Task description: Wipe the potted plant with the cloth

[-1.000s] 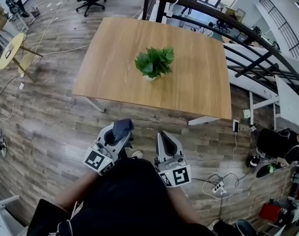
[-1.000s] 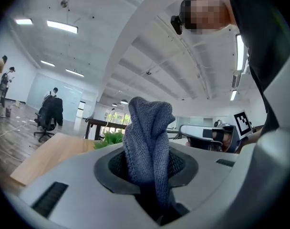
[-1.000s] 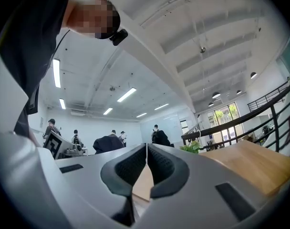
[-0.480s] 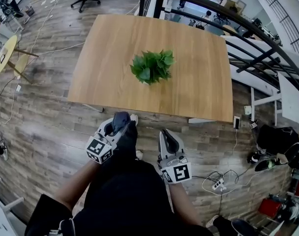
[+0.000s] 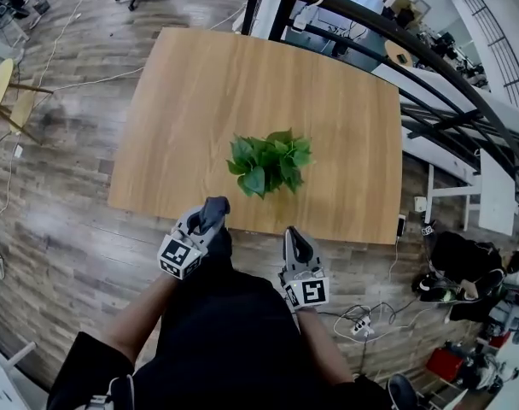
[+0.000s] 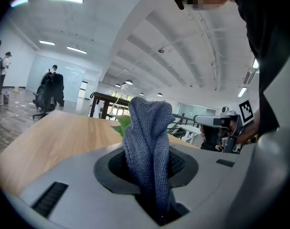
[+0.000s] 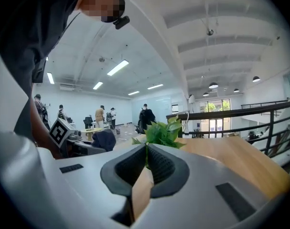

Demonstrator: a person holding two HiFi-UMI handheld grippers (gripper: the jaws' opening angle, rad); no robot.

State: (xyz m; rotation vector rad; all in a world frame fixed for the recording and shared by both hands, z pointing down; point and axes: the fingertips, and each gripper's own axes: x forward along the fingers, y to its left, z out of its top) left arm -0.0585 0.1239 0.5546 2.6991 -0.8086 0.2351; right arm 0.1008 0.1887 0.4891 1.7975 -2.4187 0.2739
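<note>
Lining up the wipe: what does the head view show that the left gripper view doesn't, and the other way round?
Head view only: the whole plant and the table's near edge. Left gripper view only: the left tongs' jaws clamped on the cloth, plus the ceiling. Both: cloth, table, right tongs and plant, though in the left gripper view the cloth hides all but a leaf.
</note>
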